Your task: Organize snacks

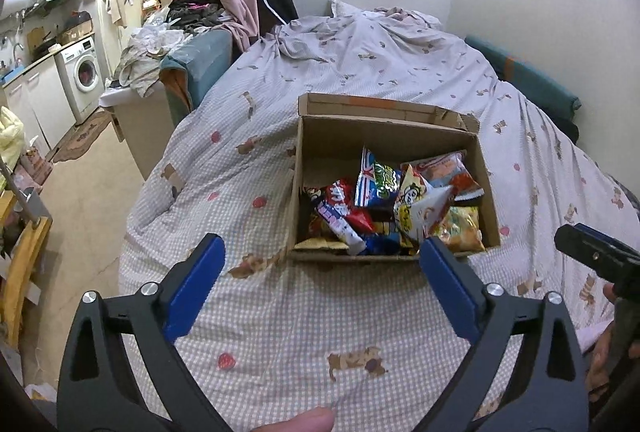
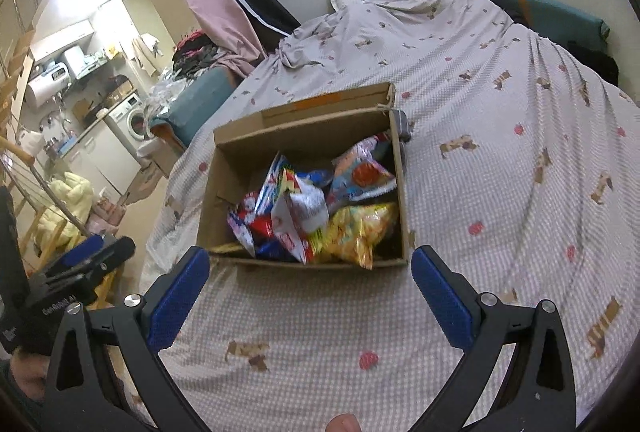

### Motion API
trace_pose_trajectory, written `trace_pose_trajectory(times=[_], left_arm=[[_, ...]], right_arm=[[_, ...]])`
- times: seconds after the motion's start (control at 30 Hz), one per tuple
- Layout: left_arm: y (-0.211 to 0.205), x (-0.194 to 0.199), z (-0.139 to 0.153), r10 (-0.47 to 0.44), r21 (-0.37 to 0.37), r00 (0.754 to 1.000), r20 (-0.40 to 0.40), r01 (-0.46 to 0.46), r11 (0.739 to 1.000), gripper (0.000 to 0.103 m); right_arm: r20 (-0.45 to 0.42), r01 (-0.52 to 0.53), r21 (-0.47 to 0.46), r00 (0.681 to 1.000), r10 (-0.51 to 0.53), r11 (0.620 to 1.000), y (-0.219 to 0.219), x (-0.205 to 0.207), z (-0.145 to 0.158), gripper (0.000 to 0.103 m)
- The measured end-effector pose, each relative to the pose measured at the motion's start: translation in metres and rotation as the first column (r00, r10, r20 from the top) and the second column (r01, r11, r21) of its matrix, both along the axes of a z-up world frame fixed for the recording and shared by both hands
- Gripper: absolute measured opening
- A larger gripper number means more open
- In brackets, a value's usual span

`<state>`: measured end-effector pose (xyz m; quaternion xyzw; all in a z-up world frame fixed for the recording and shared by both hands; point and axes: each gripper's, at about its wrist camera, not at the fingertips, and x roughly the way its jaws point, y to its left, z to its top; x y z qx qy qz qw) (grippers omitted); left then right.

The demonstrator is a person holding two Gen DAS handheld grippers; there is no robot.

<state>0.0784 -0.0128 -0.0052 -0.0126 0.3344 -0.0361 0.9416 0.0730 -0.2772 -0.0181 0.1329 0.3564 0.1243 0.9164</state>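
An open cardboard box (image 1: 384, 139) sits on the bed, filled with several colourful snack bags (image 1: 384, 207). It shows in the right wrist view too (image 2: 304, 135), with a yellow bag (image 2: 360, 232) at its near right corner. My left gripper (image 1: 322, 252) is open and empty, held above the bedsheet just short of the box's near edge. My right gripper (image 2: 310, 264) is open and empty, also just before the box's near edge. The right gripper's tip (image 1: 592, 252) shows at the right of the left wrist view, and the left gripper (image 2: 92, 260) at the left of the right wrist view.
The bed (image 1: 320, 332) has a checked sheet with dog prints and a crumpled duvet (image 1: 360, 31) at its far end by the wall. Left of the bed are a teal-covered piece of furniture (image 1: 200, 63), a laundry pile, a washing machine (image 1: 82, 71) and a wooden rack (image 1: 24, 264).
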Motion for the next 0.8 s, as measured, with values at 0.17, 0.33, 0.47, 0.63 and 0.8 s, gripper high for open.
trace_pose_trajectory(times=[0.17, 0.33, 0.47, 0.63, 0.8], left_arm=[[-0.001, -0.02, -0.003, -0.016, 0.012, 1.0, 0.004, 0.016, 1.0, 0.103], [0.001, -0.036, -0.003, -0.004, -0.004, 1.0, 0.03, 0.005, 1.0, 0.103], [0.006, -0.038, -0.003, 0.008, -0.042, 0.999, 0.038, -0.006, 0.999, 0.103], [0.007, -0.037, -0.008, 0.02, -0.042, 0.999, 0.048, -0.018, 0.999, 0.103], [0.013, -0.033, -0.011, 0.044, -0.078, 0.999, 0.027, -0.042, 0.996, 0.103]], right_arm=[[0.004, 0.006, -0.018, 1.0, -0.006, 1.0, 0.005, -0.019, -0.003, 0.103], [0.023, 0.034, -0.026, 0.999, -0.033, 0.999, 0.005, -0.035, -0.007, 0.103], [0.035, 0.045, -0.052, 0.998, -0.043, 0.998, 0.008, -0.039, -0.011, 0.103], [0.052, 0.054, -0.079, 0.997, -0.05, 0.995, 0.012, -0.036, -0.013, 0.103], [0.058, 0.056, -0.092, 0.997, -0.051, 0.994, 0.017, -0.034, -0.015, 0.103]])
